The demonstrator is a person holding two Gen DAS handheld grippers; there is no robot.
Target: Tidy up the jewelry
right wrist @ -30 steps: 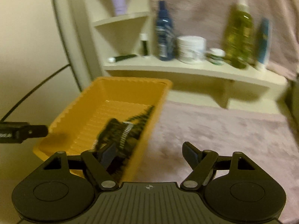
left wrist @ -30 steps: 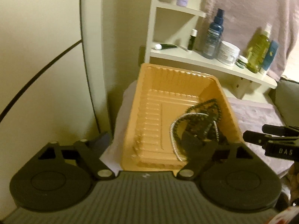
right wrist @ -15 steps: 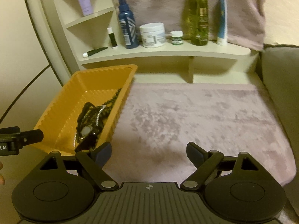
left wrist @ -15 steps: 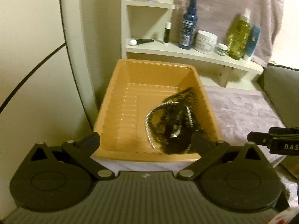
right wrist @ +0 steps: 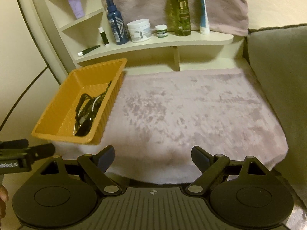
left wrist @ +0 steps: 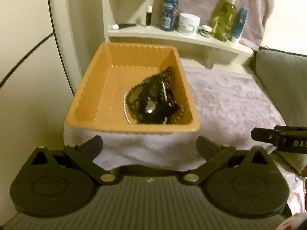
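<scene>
Jewelry, a dark tangle of beaded necklaces with one silvery chain, lies in the right half of an orange ribbed plastic tray, nearer its front wall. Nearest the camera, the left claw has its jaws spread wide with nothing between them, having just been opening, and it sits short of the tray's front rim. The right claw is likewise apart and empty, its jaws also having just widened, over the bare pinkish plush cloth to the right of the tray. The tray rests on the left end of that cloth. Beyond, a cream shelf carries a blue spray bottle, a white jar, a small jar, a green bottle and a blue tube.
</scene>
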